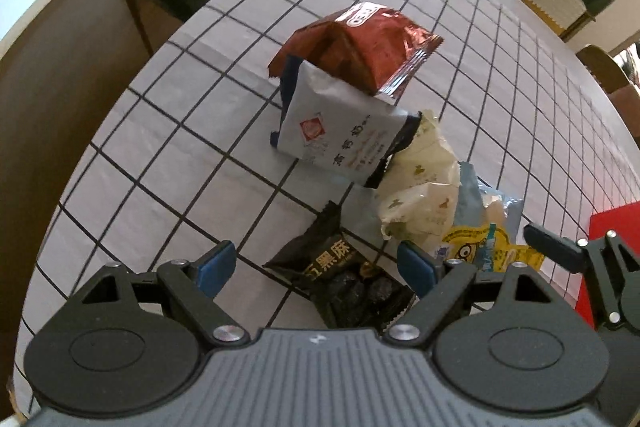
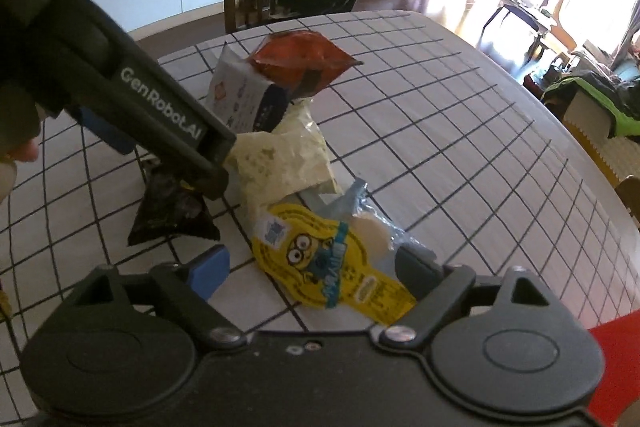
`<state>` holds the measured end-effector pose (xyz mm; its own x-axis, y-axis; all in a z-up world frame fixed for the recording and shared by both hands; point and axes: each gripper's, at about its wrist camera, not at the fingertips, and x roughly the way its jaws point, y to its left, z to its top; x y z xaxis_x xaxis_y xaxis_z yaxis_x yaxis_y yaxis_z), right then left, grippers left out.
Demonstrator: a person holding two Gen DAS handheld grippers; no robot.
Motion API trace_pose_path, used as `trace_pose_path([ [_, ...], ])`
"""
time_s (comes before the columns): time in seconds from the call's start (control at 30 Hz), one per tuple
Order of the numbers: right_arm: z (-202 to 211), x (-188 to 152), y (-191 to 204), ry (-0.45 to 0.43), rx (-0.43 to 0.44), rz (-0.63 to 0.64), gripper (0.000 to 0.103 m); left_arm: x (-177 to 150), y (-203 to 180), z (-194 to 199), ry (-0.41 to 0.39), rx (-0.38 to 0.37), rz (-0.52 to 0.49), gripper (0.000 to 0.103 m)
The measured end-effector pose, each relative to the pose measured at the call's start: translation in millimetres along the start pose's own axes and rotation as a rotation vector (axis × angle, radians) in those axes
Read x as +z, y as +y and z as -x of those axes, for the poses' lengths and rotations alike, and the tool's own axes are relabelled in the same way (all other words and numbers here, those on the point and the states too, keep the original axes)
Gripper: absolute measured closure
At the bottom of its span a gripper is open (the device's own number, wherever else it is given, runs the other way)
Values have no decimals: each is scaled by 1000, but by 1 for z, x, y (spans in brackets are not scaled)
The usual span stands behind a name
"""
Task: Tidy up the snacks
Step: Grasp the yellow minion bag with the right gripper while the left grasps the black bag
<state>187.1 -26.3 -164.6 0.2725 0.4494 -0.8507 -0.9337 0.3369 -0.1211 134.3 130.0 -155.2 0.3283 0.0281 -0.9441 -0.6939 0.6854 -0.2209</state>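
in the left wrist view the left gripper [image 1: 316,269] hangs with jaws wide apart over the black packet [image 1: 340,279], whose near end its body hides, not gripping it; beyond, a red bag [image 1: 360,47] leans on a white bag [image 1: 340,131] on the checked table [image 1: 160,147]. in the right wrist view the right gripper [image 2: 316,275] stands open around the yellow packet [image 2: 320,259], pads seemingly off it, its near tip cut off by the body.

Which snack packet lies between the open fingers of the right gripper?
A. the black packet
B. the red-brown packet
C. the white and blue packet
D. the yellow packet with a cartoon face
D: in the right wrist view the yellow packet lies on the checked tablecloth between the open fingers of the right gripper, while the black packet lies off to its left.
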Motion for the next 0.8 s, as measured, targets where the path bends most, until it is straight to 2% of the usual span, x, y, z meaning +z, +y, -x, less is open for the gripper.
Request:
trace_pose_path([
  [0.2,-6,-1,3,10,-21,-11,21,-1,-5,-7,8,18,-3,16],
  [0.4,-12,-5,5,24,-55,-24,25,-3,-15,-7,-1,45,-60,24],
  [0.47,-11,-6,7,18,-59,-27,28,-5,-20,-7,-9,64,-86,31],
  [0.6,-8,-9,11,7,-72,-34,35,-10,-27,-5,-23,95,-146,40],
  [0.7,-5,-12,13,-4,-84,-28,40,-14,-26,-2,-39,93,-178,51],
  [0.77,-4,-12,14,-3,-86,-42,43,-17,-24,0,-50,88,-200,65],
  [0.8,-3,-13,14,-5,-86,-48,45,-17,-23,1,-52,83,-205,66],
])
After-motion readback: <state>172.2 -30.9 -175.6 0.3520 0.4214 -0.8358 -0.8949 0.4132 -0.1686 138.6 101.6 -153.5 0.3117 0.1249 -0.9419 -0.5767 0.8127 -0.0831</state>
